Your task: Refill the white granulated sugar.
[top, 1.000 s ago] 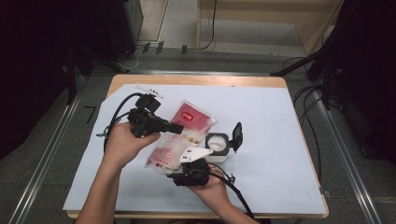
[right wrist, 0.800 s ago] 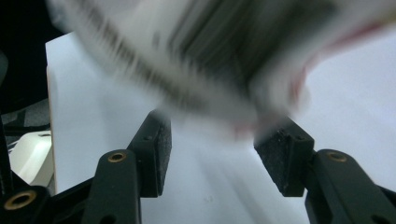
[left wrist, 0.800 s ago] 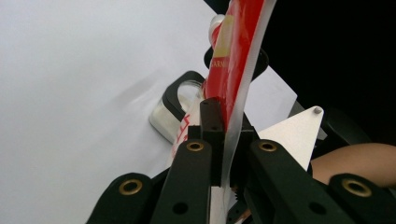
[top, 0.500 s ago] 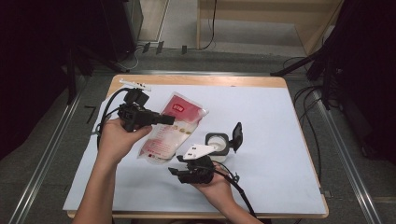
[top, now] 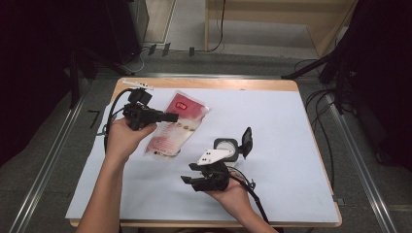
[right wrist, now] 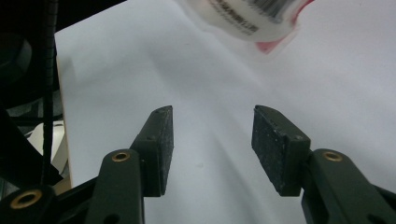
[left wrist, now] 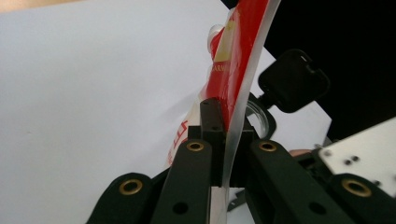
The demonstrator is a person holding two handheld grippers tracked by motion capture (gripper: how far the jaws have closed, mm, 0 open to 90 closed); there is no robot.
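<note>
A red and clear pouch [top: 179,124] hangs tilted over the left of the white sheet, its near end touching the sheet. My left gripper [top: 171,117] is shut on the pouch's upper edge. In the left gripper view the jaws of the left gripper [left wrist: 226,135] clamp the clear film of the pouch [left wrist: 240,51]. My right gripper [top: 187,179] is held near the front middle, open, pointing left. In the right gripper view the right gripper [right wrist: 212,144] has nothing between its pads [right wrist: 164,140], and the pouch's printed end [right wrist: 245,18] lies ahead of it.
A small clear jar [top: 227,145] with its black flip lid [top: 247,138] open stands just beyond the right gripper; the lid [left wrist: 294,79] also appears in the left gripper view. The white sheet [top: 291,145] covers the wooden table [top: 204,84]. Cables trail off the left edge.
The left gripper has carried the pouch left and farther back, away from the right gripper and the jar. The right gripper has stayed near the front middle.
</note>
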